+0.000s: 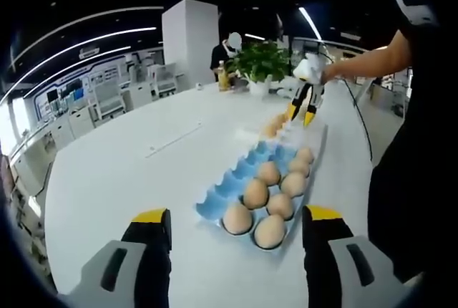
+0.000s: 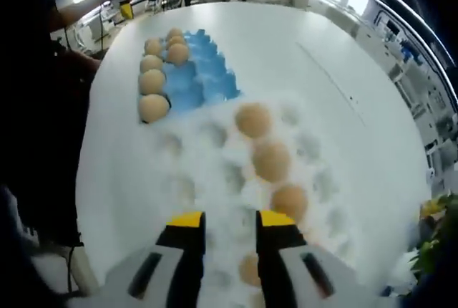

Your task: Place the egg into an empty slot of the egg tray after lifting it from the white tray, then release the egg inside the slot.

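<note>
You are working over a broad white surface (image 1: 122,172) in a bright open room with curved ceiling light strips, a white pillar (image 1: 189,39) at 12 o'clock and a potted plant (image 1: 261,61) beside it at the far edge.

In the left gripper view, the blue egg tray (image 1: 243,179) is lying at 5 o'clock from centre, its near slots filled with brown eggs (image 1: 255,193). Your left tool (image 1: 235,216) is hovering above the near end of it, jaws spread wide with nothing between them. Your right tool (image 1: 303,113) is reaching in at 2 o'clock over the white tray (image 1: 315,136).

In the right gripper view, the white tray (image 2: 207,172) is holding a row of eggs (image 2: 272,161), the egg tray (image 2: 204,79) sitting at 11 o'clock beyond it. Your right tool (image 2: 230,220) is poised above the white tray with a narrow gap and empty jaws; one egg (image 2: 248,268) is showing just below them.
</note>
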{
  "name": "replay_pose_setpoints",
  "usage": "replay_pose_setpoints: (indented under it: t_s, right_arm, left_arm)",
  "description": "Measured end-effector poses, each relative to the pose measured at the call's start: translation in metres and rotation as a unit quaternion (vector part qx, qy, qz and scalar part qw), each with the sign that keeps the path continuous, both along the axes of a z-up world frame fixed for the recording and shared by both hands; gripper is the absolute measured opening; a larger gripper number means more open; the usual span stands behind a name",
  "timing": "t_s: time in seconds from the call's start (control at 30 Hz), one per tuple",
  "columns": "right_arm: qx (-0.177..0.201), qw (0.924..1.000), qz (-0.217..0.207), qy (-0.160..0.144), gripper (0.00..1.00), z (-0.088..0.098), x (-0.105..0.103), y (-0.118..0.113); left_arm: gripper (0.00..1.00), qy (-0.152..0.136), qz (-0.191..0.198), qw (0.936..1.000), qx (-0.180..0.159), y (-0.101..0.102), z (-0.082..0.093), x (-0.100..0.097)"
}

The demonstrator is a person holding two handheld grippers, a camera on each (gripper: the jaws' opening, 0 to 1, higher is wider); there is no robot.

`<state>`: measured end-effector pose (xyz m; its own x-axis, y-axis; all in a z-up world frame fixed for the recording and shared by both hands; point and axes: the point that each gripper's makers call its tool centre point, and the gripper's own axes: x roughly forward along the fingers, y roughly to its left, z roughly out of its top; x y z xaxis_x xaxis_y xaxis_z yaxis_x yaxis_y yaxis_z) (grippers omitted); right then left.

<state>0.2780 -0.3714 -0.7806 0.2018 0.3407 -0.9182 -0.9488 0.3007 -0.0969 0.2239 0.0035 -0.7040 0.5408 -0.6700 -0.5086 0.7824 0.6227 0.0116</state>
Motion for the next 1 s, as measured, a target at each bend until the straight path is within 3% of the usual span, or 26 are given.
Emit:
replay_pose_setpoints:
  t_s: [0.2,0.3,0.53,0.67,0.83,1.0]
  right_arm:
    - [-0.041,0.9990,-0.016,-0.007,0.28,0.000,0.001,-0.036]
    - [-0.083,0.9965,-0.006,-0.013,0.28,-0.005,0.000,-0.055]
    - [-0.079,0.9968,0.003,-0.012,0.29,-0.009,-0.001,-0.051]
    - [-0.063,0.9973,-0.015,0.034,0.28,-0.014,-0.001,-0.050]
    - [-0.034,0.9966,-0.027,0.070,0.28,-0.016,0.001,-0.051]
    - [-0.040,0.9964,-0.051,0.055,0.25,-0.016,0.001,-0.050]
  left_arm:
    - [0.76,-0.003,0.003,1.0000,0.000,0.000,0.000,0.002]
    - [0.76,-0.003,0.002,1.0000,0.000,0.000,0.001,0.002]
    - [0.74,0.001,0.000,1.0000,0.003,-0.002,-0.001,-0.001]
    - [0.74,0.004,0.002,1.0000,0.007,-0.003,-0.001,-0.001]
    - [0.73,0.004,0.006,1.0000,0.002,-0.005,0.001,0.001]
    - [0.73,0.005,0.005,1.0000,0.004,-0.008,-0.001,0.002]
